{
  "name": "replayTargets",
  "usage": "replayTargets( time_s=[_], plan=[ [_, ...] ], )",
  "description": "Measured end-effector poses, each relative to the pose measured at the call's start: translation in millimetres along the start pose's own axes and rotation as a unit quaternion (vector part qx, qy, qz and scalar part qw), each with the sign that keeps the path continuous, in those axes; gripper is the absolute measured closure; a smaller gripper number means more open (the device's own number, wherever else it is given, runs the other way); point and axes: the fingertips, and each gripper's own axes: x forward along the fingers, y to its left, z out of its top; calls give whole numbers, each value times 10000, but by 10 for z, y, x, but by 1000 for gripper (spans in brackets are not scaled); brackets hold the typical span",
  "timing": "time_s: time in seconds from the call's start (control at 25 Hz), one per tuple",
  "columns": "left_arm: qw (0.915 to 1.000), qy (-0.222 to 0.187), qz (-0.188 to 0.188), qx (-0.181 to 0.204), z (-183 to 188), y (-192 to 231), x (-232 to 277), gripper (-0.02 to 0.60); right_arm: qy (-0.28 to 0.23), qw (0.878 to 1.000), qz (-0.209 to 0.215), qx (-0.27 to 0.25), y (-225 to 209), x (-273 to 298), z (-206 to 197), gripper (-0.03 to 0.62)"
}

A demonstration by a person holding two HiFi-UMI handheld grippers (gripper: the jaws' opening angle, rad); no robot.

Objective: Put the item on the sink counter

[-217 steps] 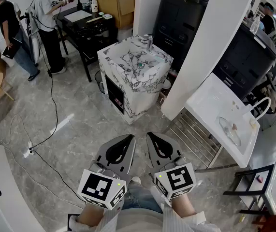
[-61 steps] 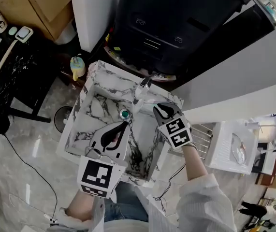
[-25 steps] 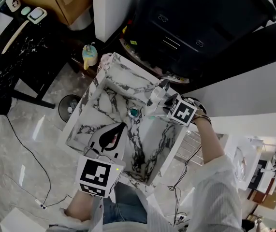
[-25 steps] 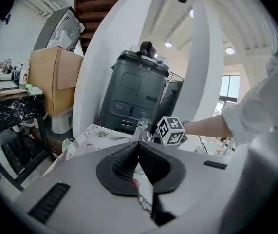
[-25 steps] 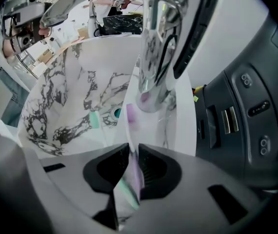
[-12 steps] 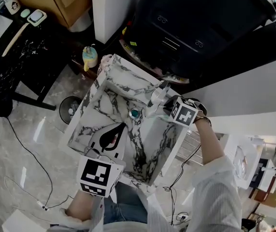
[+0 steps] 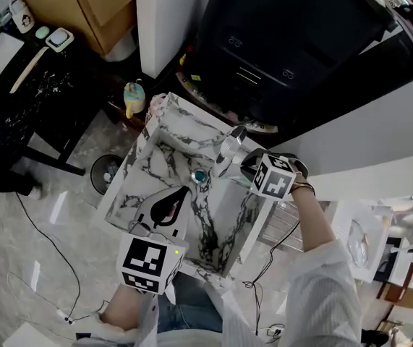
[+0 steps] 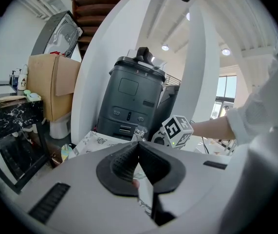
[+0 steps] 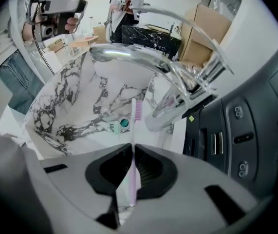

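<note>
Centre frame, the sink [image 7: 130, 166]: over the last seconds our right gripper [image 7: 248, 166] has swung from the basin to the rim beside the faucet [image 7: 228, 150], so release looks near. Our left gripper [image 7: 181, 192] hangs pressed together, empty. Only the right gripper view shows the toothbrush [image 9: 134, 130] pinched, bristles toward the basin.

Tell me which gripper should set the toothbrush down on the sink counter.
Right. The right gripper is shut on the pink toothbrush and sits beside the faucet at the back edge of the sink counter. The left gripper is shut with nothing in it, over the basin's near side.
</note>
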Motion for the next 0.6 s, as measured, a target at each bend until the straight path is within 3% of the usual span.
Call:
replayTargets(
  time_s=[0.32, 0.6],
  plan=[
    [9997, -229, -9, 88, 108, -195, -230, 566, -295, 9995, -101, 28, 377, -257, 157, 563],
    [9987, -467, -27, 224, 163, -432, -525, 566, -1064, 9924, -428, 455, 720, -574, 455, 563]
  ],
)
